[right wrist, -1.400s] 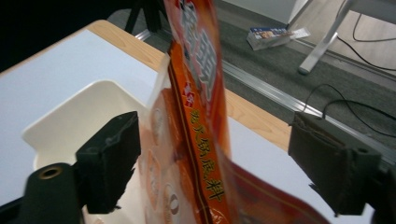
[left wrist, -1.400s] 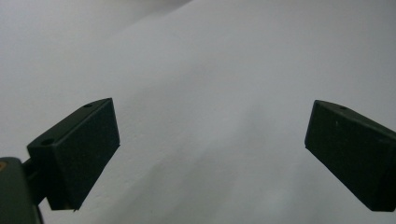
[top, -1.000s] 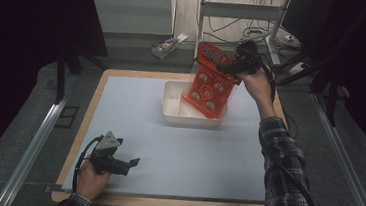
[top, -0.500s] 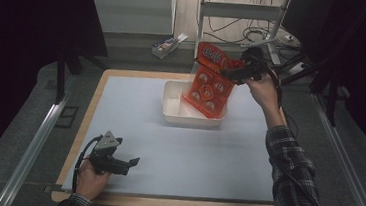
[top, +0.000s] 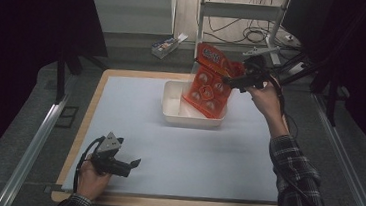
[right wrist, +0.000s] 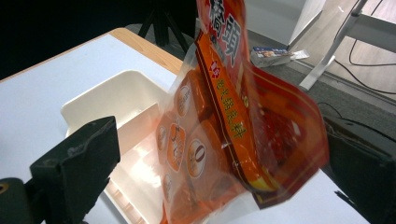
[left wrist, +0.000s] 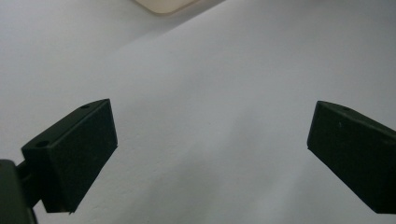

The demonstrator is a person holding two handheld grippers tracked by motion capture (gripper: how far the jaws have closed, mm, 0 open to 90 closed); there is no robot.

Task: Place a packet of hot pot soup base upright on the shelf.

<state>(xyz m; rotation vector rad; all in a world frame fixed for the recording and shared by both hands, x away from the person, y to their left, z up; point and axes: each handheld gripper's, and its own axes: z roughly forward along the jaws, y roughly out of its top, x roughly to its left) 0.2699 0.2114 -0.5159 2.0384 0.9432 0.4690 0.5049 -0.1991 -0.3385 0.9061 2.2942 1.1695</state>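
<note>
Right gripper [top: 230, 79]: jaws stand wide apart around the orange snack bag [top: 206, 85]; no pad clearly presses it, so I cannot tell if it holds the bag.
Bag: stands tilted, its lower end inside the white tub [top: 171, 113]; probably placed so to drop in.
Left gripper [top: 134, 164]: open, empty; rests low near the table's [top: 176, 157] front edge, well apart from the tub, probably waiting.

Orange-red snack bag [top: 208, 82], white tub [top: 173, 107], pale blue-grey table mat [top: 186, 158].
</note>
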